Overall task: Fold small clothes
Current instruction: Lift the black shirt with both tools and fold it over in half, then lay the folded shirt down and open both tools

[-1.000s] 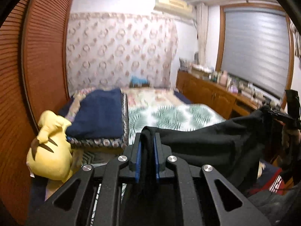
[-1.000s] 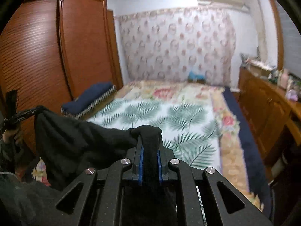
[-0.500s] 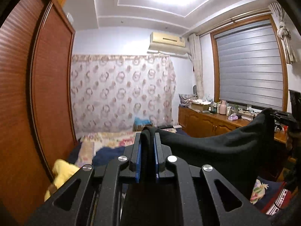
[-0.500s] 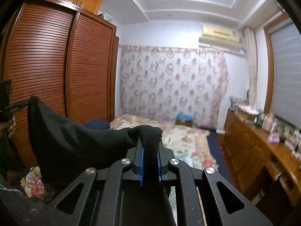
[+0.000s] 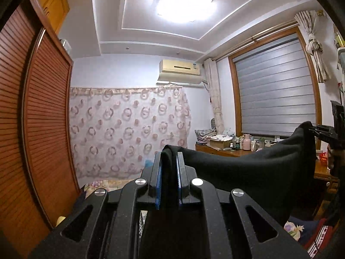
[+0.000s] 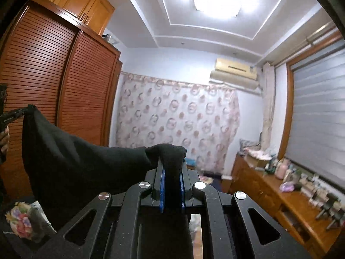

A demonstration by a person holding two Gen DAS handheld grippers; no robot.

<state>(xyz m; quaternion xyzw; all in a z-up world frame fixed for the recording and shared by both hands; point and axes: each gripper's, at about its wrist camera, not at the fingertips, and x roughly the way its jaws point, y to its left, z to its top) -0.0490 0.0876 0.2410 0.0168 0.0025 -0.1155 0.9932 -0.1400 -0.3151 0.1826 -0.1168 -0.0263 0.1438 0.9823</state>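
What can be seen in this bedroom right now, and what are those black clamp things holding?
Black garment: one, stretched in the air between both clamps.
Wardrobe: one, brown slatted doors, left side.
Curtain: one, pale with pink rings, far wall.
Air conditioner: one, cream, above the curtain.
Ceiling light: one, white, lit.
Window blind: one, grey, lowered, right side.
Wooden counter: one, brown, cluttered, under the window.
Left gripper: black, shut on one corner.
Right gripper: black, shut on the other.

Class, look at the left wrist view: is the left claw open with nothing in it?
No, the left claw is shut on the black cloth.
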